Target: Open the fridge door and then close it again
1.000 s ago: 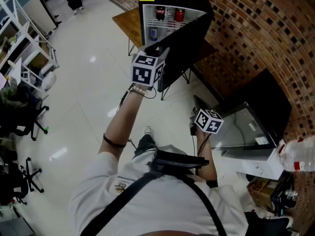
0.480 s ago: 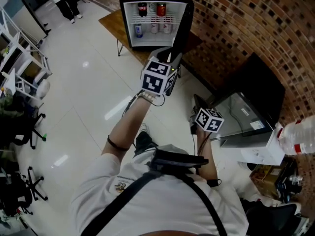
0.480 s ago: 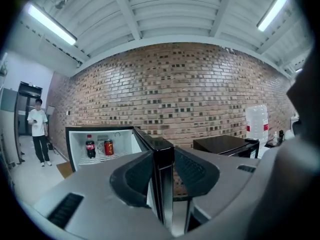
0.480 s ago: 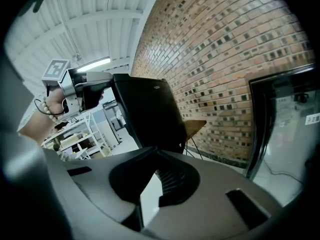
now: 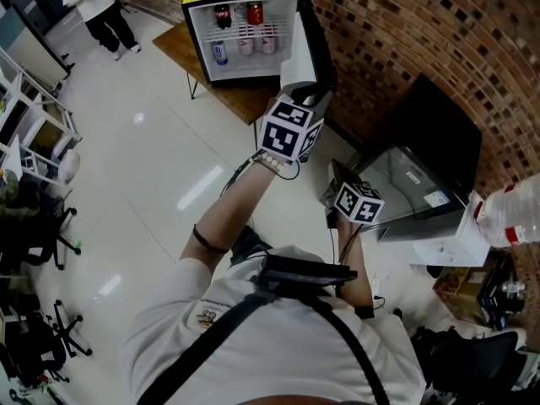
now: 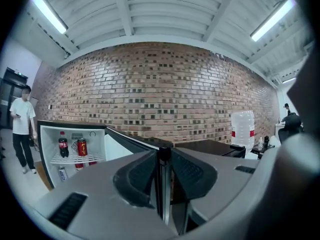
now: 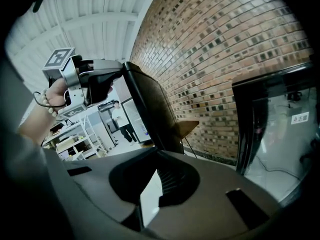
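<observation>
A black mini fridge (image 5: 245,32) stands on a wooden table (image 5: 240,101), with bottles and cans on its lit shelves (image 6: 75,151). Its door (image 5: 310,45) stands swung wide open to the right. My left gripper (image 5: 302,98) is at the door's free edge. In the left gripper view that edge (image 6: 162,184) runs upright between the pads, which press on it; the jaws have just been closing onto it. My right gripper (image 5: 336,188) hangs lower, near my body, shut and holding nothing. The right gripper view shows the left gripper (image 7: 100,81) on the dark door (image 7: 150,114).
A black glass-fronted cabinet (image 5: 422,192) stands at the right by the brick wall (image 5: 405,40). A water jug (image 5: 506,222) is at the far right. A person in white (image 5: 97,7) stands beyond the fridge. White racks (image 5: 34,116) and office chairs (image 5: 34,226) line the left.
The door has swung further open to the right, uncovering the whole fridge interior. My left gripper went rightward with the door's edge. The right gripper has barely shifted.
</observation>
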`<state>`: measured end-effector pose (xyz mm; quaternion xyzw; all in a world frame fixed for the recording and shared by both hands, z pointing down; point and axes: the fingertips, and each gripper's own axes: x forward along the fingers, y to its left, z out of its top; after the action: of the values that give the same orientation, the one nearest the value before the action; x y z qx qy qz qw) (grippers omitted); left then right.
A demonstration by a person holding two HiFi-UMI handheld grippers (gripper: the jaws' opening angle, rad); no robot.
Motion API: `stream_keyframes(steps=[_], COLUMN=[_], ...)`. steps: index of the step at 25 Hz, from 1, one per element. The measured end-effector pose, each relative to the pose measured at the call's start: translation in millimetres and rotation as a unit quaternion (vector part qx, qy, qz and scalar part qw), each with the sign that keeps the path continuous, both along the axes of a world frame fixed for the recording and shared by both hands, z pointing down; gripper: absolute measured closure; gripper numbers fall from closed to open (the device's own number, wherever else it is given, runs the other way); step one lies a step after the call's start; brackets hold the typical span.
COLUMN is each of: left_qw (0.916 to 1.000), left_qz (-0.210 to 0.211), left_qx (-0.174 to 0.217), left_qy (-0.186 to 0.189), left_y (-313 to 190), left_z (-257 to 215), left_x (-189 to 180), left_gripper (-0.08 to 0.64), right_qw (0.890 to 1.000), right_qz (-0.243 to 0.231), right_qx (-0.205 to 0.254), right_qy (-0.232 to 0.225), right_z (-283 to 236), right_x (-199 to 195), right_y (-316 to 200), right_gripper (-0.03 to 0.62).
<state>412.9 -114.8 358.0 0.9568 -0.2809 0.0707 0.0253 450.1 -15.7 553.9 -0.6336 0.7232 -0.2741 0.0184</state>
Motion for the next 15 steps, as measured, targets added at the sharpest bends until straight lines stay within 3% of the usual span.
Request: stream_keyframes(steps=[7,10,15], left_qw=[0.9997,0.9996,0.9956], left_qz=[0.011,-0.003,-0.067], left_qx=[-0.010,-0.024,-0.065], left_qy=[0.019,0.017,-0.001], left_y=[10,11,8], left_z=[5,23,76], left_x=[-7,-35,-104], left_gripper=[0.469,0.471,0.555], right_qw=[1.000,0.999,0.997], right_qz=[-0.013,-0.032,-0.074], right_qx=[0.002,-0.001,-0.001], right_qy=[0.000,0.008,0.023], right_z=[-2,-2,-3], right_x=[-6,-20,-57], right_y=[-3,-13,-27], right_gripper=[0.583,0.583,0.583])
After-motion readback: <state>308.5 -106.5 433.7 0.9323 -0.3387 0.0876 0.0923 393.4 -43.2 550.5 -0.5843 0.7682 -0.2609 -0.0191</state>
